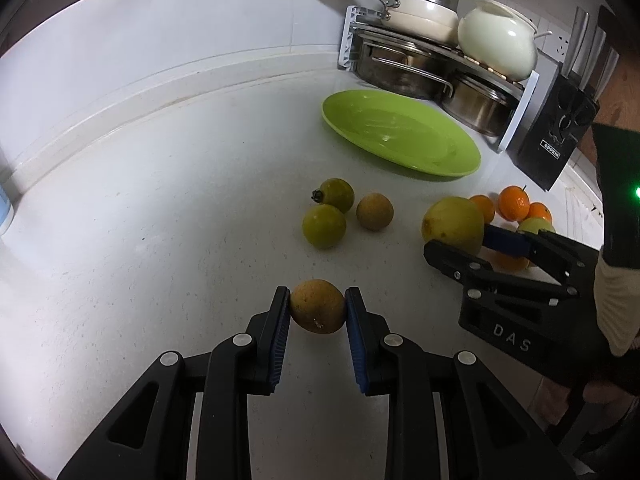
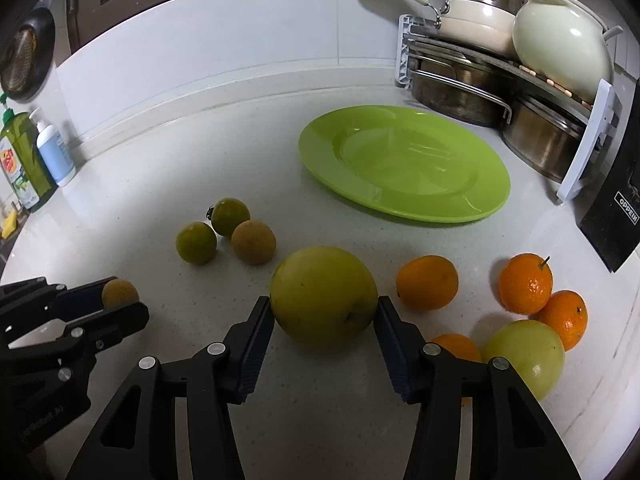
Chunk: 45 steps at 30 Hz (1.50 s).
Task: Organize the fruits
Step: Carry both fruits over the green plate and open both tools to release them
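Right wrist view alone takes in the soap bottles [image 2: 38, 156] at the counter's left edge and all four oranges [image 2: 525, 284] – the left wrist view hides part of that cluster behind the right gripper [image 1: 460, 236]. The left gripper [image 1: 317, 308] clamps a small brown-speckled fruit [image 1: 317, 306]; the right gripper [image 2: 323, 308] grips a large yellow-green fruit [image 2: 323, 295], both near the counter [image 2: 200, 160]. The green plate [image 2: 404, 164] lies beyond. "OPPEIN" marks the black box [image 1: 554, 140]; "DAS" shows on the right gripper's body
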Each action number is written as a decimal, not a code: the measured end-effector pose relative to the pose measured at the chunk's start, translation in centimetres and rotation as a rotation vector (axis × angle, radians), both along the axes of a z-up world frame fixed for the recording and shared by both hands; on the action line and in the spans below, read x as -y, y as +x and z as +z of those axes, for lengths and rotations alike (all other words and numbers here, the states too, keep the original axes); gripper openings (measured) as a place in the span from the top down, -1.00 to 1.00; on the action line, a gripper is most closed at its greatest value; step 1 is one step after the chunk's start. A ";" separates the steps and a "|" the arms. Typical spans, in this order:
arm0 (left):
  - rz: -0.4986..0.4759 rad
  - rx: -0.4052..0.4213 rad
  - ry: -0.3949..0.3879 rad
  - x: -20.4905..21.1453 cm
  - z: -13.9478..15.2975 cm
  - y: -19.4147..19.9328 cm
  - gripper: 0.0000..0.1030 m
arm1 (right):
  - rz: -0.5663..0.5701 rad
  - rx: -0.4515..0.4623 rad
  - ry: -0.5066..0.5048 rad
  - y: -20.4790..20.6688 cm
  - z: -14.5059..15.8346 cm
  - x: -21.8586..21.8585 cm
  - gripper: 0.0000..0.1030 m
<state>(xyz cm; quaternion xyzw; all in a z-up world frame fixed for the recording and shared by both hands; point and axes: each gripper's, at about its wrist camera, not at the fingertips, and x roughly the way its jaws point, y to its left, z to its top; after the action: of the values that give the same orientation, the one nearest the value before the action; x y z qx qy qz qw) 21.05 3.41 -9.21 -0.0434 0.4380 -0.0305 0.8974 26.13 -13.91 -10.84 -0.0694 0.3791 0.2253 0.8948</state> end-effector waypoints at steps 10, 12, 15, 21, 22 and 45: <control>-0.011 0.038 0.029 0.0 1.3 1.0 0.46 | -0.025 0.012 0.018 0.0 0.2 0.5 0.01; -0.020 0.049 0.036 0.1 1.8 1.2 0.46 | -0.029 0.014 0.027 -0.2 0.5 0.6 0.01; -0.037 0.069 0.036 0.2 2.5 1.4 0.46 | -0.035 0.013 0.046 -0.3 1.2 1.0 0.01; -0.078 0.151 0.045 1.6 4.7 2.9 0.46 | -0.066 0.039 0.063 0.3 3.6 2.4 0.00; -0.087 0.165 0.042 1.9 5.1 3.4 0.46 | -0.069 0.044 0.065 0.5 4.0 2.6 0.01; -0.328 0.027 0.076 7.6 5.0 18.3 0.46 | -0.135 0.027 0.038 10.6 6.4 4.7 0.00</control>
<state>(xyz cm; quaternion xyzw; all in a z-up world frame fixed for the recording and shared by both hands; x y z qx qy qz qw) 39.35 -4.17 -4.18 0.0630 0.4281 -0.1607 0.8871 36.77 -18.65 -4.41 -0.0298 0.3667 0.1708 0.9141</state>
